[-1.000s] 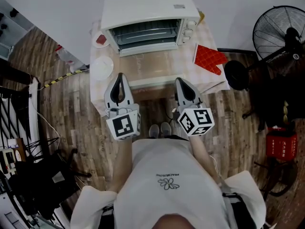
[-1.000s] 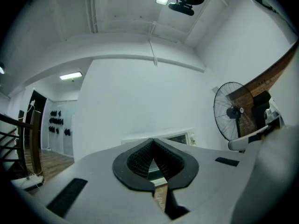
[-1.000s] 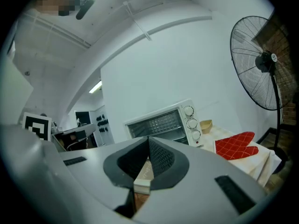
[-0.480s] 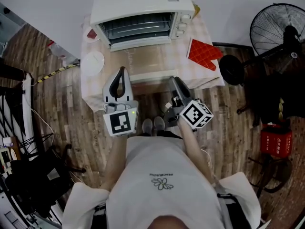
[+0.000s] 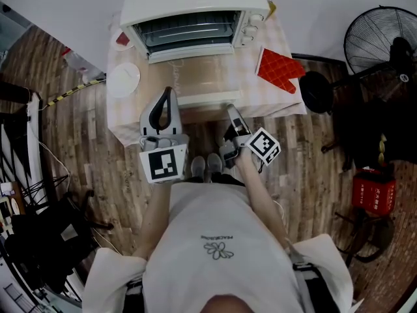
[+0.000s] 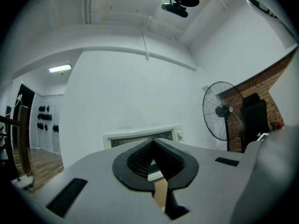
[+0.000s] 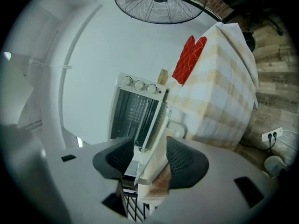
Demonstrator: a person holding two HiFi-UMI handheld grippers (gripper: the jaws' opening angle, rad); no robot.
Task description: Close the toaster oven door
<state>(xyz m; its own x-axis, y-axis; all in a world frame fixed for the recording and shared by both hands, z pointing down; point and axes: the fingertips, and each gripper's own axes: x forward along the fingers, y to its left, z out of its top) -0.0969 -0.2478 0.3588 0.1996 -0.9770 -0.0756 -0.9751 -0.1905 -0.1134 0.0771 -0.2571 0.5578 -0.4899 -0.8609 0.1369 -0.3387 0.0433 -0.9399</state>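
**A:** Down goes the right tool [image 5: 231, 111]! Since a second ago it has sunk and rolled onto its side, and its jaws have just been opening. The left tool [image 5: 168, 93] has hardly shifted.

**B:** Take me across, left to right.

**A:** The left tool is held level over the near-left part of the bench [image 5: 287, 106], pointing at the toaster oven [image 5: 195, 5]. Its jaws are pressed together with nothing in them. It sits just left of the door [image 5: 202, 83], apart from it.

**B:** And the door?

**A:** It is still wide open, folded down flat toward the person from the oven's mouth at the far side of the bench.

**B:** So the right side is the story.

**A:** Yes. The right tool is at the door's near right corner, turned so one jaw faces each side of the flap. The jaws are spread, and the door's near edge stands between them. In the right gripper view the pads don't look to be pressing yet.

**B:** Meaning?

**A:** I'd say it's lining up to take that edge. Nothing is gripped and the door isn't lifted, so the closing itself hasn't started.
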